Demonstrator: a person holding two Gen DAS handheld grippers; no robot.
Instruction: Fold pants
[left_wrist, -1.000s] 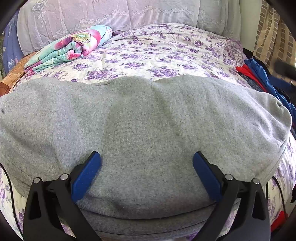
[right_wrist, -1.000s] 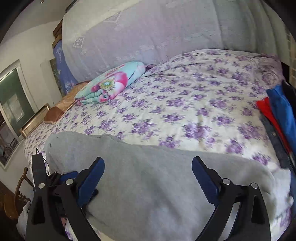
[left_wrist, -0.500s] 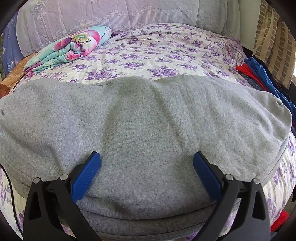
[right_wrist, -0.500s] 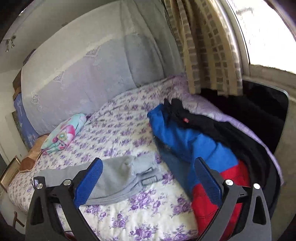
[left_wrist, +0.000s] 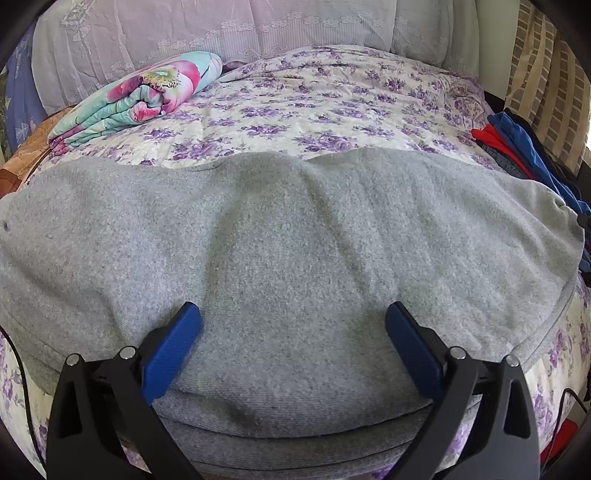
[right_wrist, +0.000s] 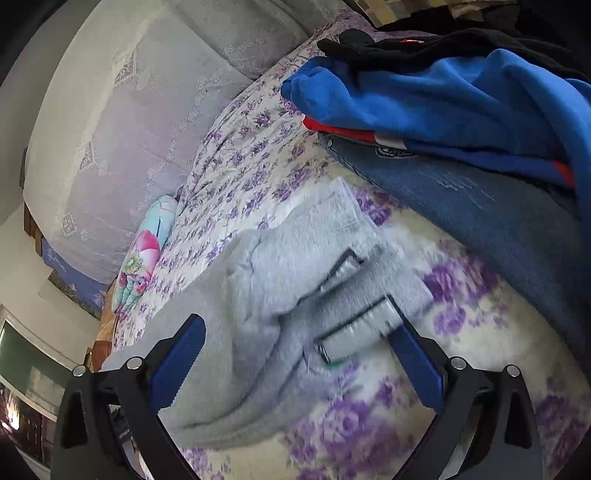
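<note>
Grey sweatpants (left_wrist: 295, 251) lie folded lengthwise across the near side of the bed. My left gripper (left_wrist: 293, 321) is open, its blue pads resting low over the middle of the pants. In the right wrist view the waistband end of the pants (right_wrist: 332, 266) shows its inner labels, slightly blurred. My right gripper (right_wrist: 295, 332) is open and tilted, low over that waistband end, with the fabric between its spread fingers (right_wrist: 177, 362).
The bed has a purple-flowered sheet (left_wrist: 314, 110). A rolled floral blanket (left_wrist: 140, 99) lies at the back left. A pile of blue, red, black and denim clothes (right_wrist: 461, 110) sits just right of the waistband. A curtain (left_wrist: 546, 85) hangs beyond.
My right gripper swung from the pants' middle to the right, then dropped close to the waistband end and tilted. My left gripper stayed in place.
</note>
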